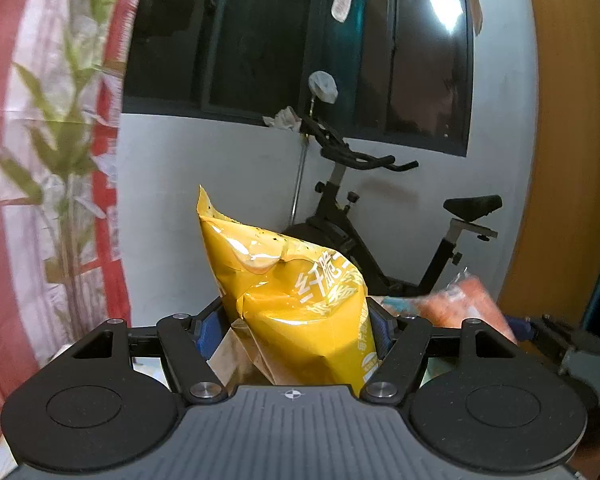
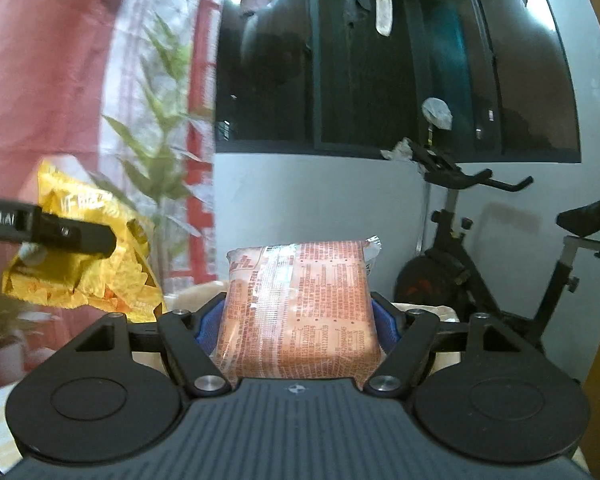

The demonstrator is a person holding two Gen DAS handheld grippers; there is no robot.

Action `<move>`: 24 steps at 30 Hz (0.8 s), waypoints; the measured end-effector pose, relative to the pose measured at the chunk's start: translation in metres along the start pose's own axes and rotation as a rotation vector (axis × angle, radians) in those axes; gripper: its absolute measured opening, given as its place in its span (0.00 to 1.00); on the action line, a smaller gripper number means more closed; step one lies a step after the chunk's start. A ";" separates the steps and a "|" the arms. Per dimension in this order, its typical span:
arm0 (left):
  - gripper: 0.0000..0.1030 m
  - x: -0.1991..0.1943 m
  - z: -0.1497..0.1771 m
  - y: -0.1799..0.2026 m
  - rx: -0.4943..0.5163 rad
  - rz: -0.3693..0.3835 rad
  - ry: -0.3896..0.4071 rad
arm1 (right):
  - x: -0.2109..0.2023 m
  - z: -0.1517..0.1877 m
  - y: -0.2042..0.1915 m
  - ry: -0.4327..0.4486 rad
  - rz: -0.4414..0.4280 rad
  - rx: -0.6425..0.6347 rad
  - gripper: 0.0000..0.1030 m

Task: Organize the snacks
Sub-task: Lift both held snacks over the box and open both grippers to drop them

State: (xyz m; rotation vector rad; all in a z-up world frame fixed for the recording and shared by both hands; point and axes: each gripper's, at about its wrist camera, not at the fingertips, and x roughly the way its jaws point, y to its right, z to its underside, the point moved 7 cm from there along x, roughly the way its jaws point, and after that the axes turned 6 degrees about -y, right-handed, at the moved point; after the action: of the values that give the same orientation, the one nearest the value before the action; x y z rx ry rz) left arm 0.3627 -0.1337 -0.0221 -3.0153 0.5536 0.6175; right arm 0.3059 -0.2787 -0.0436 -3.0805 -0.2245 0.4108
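Observation:
My left gripper is shut on a yellow snack bag and holds it up in the air, its top corner pointing up. My right gripper is shut on an orange snack packet with printed text, also raised. In the left wrist view the orange packet and the right gripper show blurred at the right. In the right wrist view the yellow bag and a left gripper finger show at the left.
An exercise bike stands against a pale wall under dark windows; it also shows in the right wrist view. A red and white curtain and a green plant are at the left. An orange panel is at the right.

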 end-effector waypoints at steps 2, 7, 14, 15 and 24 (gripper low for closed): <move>0.70 0.020 -0.003 0.005 0.031 -0.009 -0.013 | 0.014 0.002 0.004 -0.010 0.030 -0.013 0.72; 0.74 0.063 0.010 0.008 0.055 -0.030 -0.107 | 0.039 0.018 0.007 -0.085 0.036 0.018 0.72; 0.81 0.075 0.024 -0.020 -0.015 -0.055 -0.181 | 0.045 0.030 0.014 -0.150 0.055 0.084 0.80; 0.81 0.071 0.025 -0.024 -0.021 -0.060 -0.182 | 0.043 0.029 0.014 -0.147 0.057 0.080 0.81; 0.81 0.020 0.026 -0.051 -0.068 -0.059 -0.181 | 0.013 0.021 0.004 -0.108 0.031 0.105 0.81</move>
State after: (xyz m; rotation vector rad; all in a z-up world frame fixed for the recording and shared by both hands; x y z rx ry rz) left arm 0.3878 -0.0903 -0.0570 -2.9825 0.4423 0.9109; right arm 0.3128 -0.2803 -0.0676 -2.9651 -0.1523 0.5725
